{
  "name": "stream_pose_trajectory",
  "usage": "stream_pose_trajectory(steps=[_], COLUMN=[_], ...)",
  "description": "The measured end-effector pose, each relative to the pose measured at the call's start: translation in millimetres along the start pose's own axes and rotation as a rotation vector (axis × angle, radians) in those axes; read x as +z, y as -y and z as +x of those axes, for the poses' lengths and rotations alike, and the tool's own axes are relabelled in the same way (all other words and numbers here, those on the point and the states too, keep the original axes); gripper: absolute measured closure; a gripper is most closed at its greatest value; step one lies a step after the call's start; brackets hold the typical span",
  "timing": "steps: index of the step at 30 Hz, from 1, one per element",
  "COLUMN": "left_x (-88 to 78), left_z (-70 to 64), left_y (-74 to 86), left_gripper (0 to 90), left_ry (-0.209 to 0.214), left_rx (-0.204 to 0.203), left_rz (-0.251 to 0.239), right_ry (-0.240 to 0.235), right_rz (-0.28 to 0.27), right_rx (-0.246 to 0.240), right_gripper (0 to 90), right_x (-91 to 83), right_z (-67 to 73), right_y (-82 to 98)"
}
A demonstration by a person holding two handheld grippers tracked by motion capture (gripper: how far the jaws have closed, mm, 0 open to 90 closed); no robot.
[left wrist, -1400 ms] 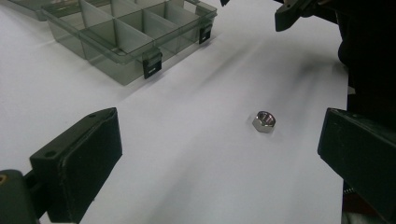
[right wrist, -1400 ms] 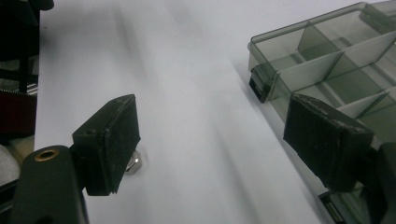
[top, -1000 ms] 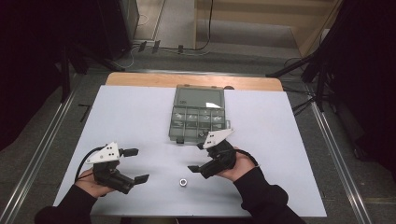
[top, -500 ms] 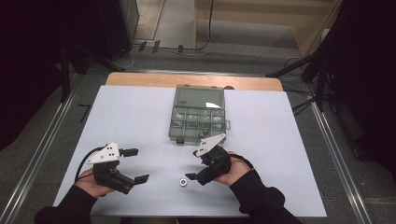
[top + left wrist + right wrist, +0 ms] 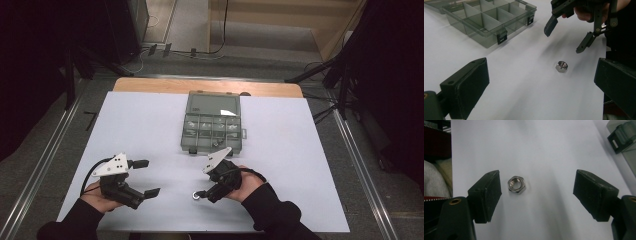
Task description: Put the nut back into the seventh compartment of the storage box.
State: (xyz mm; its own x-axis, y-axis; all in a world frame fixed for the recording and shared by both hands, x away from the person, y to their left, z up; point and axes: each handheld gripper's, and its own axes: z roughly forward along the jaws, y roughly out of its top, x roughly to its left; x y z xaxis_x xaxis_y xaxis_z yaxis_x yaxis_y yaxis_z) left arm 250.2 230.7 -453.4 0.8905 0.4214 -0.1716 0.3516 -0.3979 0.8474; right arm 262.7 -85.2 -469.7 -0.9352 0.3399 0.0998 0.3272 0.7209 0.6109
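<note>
Pickup is only beginning: right claw (image 5: pixel 536 195) is straddling the hex nut (image 5: pixel 516 184), its jaws having just been closing yet standing wide, gripping nothing. Shiny steel nut is lying flat on the matte white bench (image 5: pixel 150 125), nearer the person than the smoky clear-plastic organizer box (image 5: pixel 212 122). Left claw (image 5: pixel 145 177) is waiting open, empty.

We count one steel hex nut (image 5: pixel 516 184) lying on one white tabletop (image 5: pixel 150 125). One clear compartment box (image 5: pixel 212 124) stands open there, with two black latches on its front edge. We also count two claws, a left claw (image 5: pixel 148 177) and a right claw (image 5: pixel 207 186), each carried by one hand.
</note>
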Motion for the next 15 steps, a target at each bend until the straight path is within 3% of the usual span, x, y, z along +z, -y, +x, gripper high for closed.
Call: stream_pose_trajectory(steps=[8, 11, 15], left_x=[-0.2, 0.0, 0.0], left_z=[0.5, 0.2, -0.8], left_y=[0.6, 0.6, 0.1], left_gripper=[0.0, 0.0, 0.0], left_ry=[-0.002, 0.001, 0.000], left_rx=[0.000, 0.001, 0.008], left_rz=[0.005, 0.004, 0.012], right_ry=[-0.010, -0.042, -0.030], right_rz=[0.027, 0.033, 0.074], right_rx=[-0.012, -0.044, -0.064], right_gripper=[25.9, 27.9, 32.7], right_x=[4.8, 7.7, 12.5], right_z=[4.0, 6.3, 10.6], right_y=[-2.7, -3.2, -3.9])
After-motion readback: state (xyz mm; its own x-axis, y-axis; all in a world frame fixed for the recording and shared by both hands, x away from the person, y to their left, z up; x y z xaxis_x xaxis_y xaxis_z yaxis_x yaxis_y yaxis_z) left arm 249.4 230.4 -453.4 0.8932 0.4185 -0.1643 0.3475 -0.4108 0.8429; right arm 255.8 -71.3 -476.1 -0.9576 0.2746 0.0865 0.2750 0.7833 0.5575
